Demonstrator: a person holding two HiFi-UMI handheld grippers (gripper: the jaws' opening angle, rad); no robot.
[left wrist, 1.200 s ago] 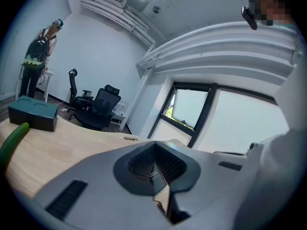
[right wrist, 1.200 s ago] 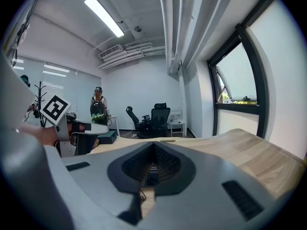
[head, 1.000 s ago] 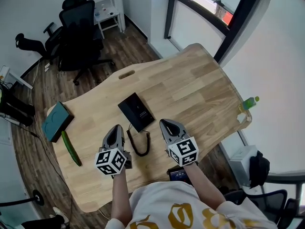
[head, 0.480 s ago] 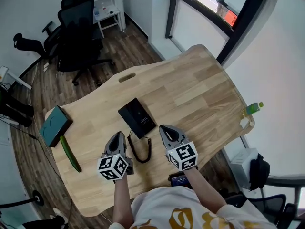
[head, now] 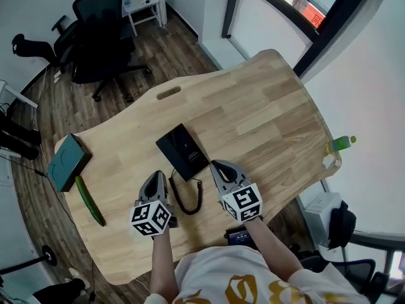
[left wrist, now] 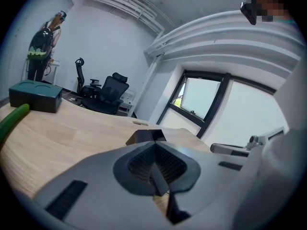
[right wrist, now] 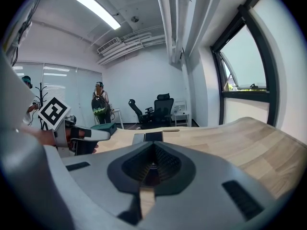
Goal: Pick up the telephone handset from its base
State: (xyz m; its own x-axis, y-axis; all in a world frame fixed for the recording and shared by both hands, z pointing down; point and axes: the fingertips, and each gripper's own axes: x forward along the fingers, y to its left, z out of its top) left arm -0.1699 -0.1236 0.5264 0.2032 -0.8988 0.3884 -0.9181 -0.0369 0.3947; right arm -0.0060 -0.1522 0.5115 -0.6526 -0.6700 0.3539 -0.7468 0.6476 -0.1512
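Note:
A black telephone point(head: 182, 151) lies flat on the wooden table point(head: 253, 113), its handset resting on the base. Its coiled black cord point(head: 188, 198) loops toward me between the two grippers. My left gripper point(head: 156, 178) hovers just near-left of the phone, shut and empty. My right gripper point(head: 218, 166) sits just right of the phone's near corner, also shut with nothing in it. The left gripper view shows the phone point(left wrist: 146, 136) right beyond the closed jaw tips point(left wrist: 154, 143). In the right gripper view the phone point(right wrist: 149, 137) lies ahead of the closed tips point(right wrist: 154, 143).
A dark green box point(head: 65, 162) and a cucumber point(head: 88, 200) lie at the table's left end. A green bottle point(head: 342, 143) stands off the right edge. A small black device point(head: 239, 235) sits at the near edge. Office chairs point(head: 101, 37) stand beyond the table.
Both grippers have sunk a little toward the tabletop beside the phone. Both stay shut. The phone and cord have not moved.

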